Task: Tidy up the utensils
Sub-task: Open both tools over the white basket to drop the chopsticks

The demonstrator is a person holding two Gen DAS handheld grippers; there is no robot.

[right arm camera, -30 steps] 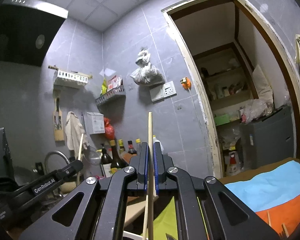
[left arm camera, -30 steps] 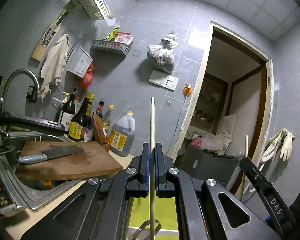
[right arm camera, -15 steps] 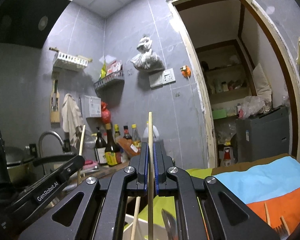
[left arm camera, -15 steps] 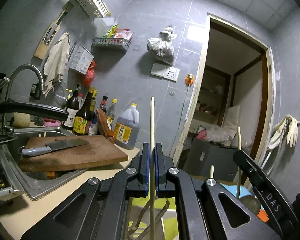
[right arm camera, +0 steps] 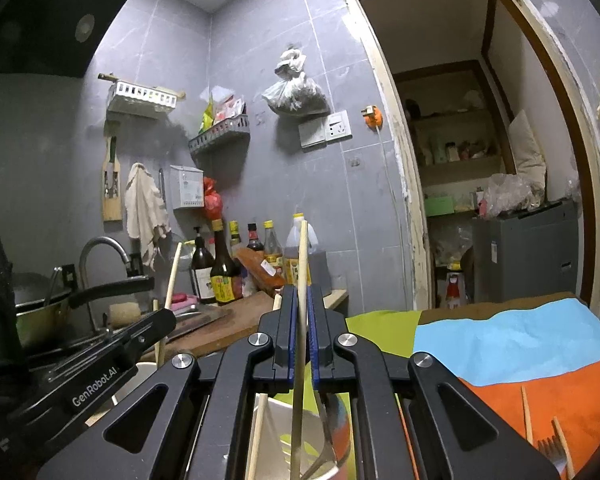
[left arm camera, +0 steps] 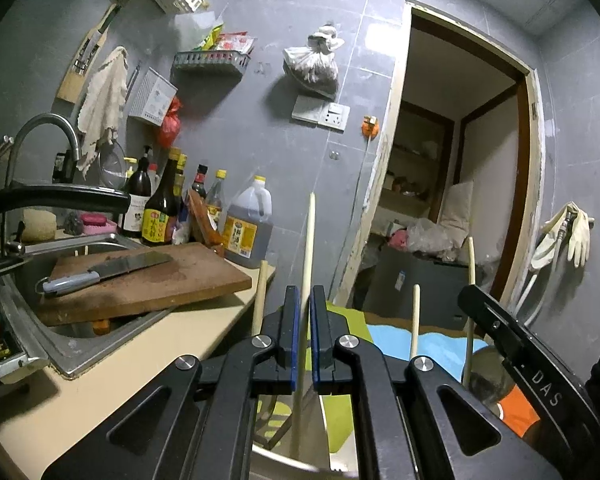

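Note:
In the left wrist view my left gripper (left arm camera: 305, 294) is shut on a pale wooden chopstick (left arm camera: 309, 240) that stands upright between its blue pads. My right gripper (right arm camera: 301, 294) is likewise shut on an upright chopstick (right arm camera: 302, 260). Under both lies a white utensil holder (right arm camera: 278, 410) with another chopstick (right arm camera: 259, 428) and a metal spoon (right arm camera: 324, 428) in it. Two more chopsticks (left arm camera: 415, 320) stick up near the holder in the left wrist view. The other gripper shows at each view's side, my right gripper (left arm camera: 516, 344) and my left gripper (right arm camera: 116, 364).
A green, blue and orange cloth (right arm camera: 500, 344) covers the table, with a fork (right arm camera: 548, 450) and loose chopsticks at its near right. To the left are a sink (left arm camera: 72, 344), a cutting board (left arm camera: 160, 280) bearing a cleaver (left arm camera: 108, 270), and sauce bottles (left arm camera: 160, 208). A doorway (left arm camera: 460, 160) opens behind.
Both grippers have sunk with their chopsticks still clamped. More of the cloth, the holder and its chopsticks has come into view below them.

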